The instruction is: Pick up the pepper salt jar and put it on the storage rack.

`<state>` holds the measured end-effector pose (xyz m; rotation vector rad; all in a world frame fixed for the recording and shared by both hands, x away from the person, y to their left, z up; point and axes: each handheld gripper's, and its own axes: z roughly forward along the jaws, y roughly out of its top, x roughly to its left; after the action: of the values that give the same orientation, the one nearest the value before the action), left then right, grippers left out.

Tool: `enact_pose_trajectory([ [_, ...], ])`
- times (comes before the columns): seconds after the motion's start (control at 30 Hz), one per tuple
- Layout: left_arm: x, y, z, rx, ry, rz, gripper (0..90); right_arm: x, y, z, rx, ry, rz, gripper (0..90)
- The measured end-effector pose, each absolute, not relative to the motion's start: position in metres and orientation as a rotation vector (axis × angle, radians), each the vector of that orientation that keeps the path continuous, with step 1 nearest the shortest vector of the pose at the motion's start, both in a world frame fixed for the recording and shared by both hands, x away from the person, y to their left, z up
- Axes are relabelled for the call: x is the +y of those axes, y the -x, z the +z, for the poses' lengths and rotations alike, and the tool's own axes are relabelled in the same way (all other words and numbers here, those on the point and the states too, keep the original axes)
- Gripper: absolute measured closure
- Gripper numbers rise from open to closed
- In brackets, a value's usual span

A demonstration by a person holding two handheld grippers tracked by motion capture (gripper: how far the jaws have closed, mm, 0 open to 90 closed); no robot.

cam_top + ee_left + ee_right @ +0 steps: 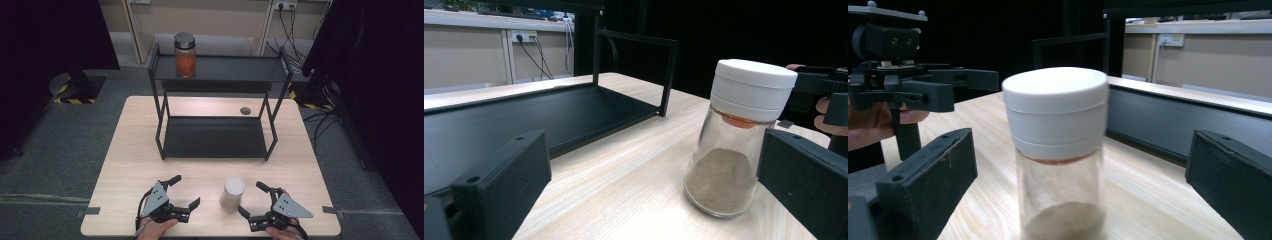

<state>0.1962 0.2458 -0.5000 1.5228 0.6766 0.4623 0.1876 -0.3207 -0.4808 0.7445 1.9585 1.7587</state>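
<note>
I see the spice jar (233,192) standing upright on the bench (125,160) between my two claws. Left claw (183,192) is released, well apart from it; right claw (253,200) is released just beside it, seemingly not touching.

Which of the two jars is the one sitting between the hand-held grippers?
The white-lidded jar with brown powder, standing on the table near its front edge. The other jar, dark-lidded with orange contents, stands far back on the black shelf rack's top tier.

White-capped shaker jar (1058,155) upright between spread jaws, other hand-held gripper (955,85) beyond
</note>
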Motion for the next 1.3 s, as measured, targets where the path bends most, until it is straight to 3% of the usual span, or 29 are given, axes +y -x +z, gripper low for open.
enact_pose_trajectory([
  [0.47, 0.247, -0.197, -0.501, 0.677, -1.525, 0.459, 0.2, -0.297, -0.200, -0.477, 2.002, -0.754, 1.721, 2.2],
  [0.7, 0.246, -0.197, -0.502, 0.677, -1.528, 0.453, 0.3, -0.289, -0.204, -0.477, 2.008, -0.778, 1.703, 11.4],
  [1.07, 0.246, -0.197, -0.502, 0.677, -1.529, 0.454, 0.3, -0.280, -0.207, -0.474, 2.046, -0.778, 1.656, 33.8],
  [1.3, 0.247, -0.196, -0.502, 0.680, -1.528, 0.457, 0.3, -0.278, -0.204, -0.472, 2.046, -0.754, 1.631, 35.2],
])
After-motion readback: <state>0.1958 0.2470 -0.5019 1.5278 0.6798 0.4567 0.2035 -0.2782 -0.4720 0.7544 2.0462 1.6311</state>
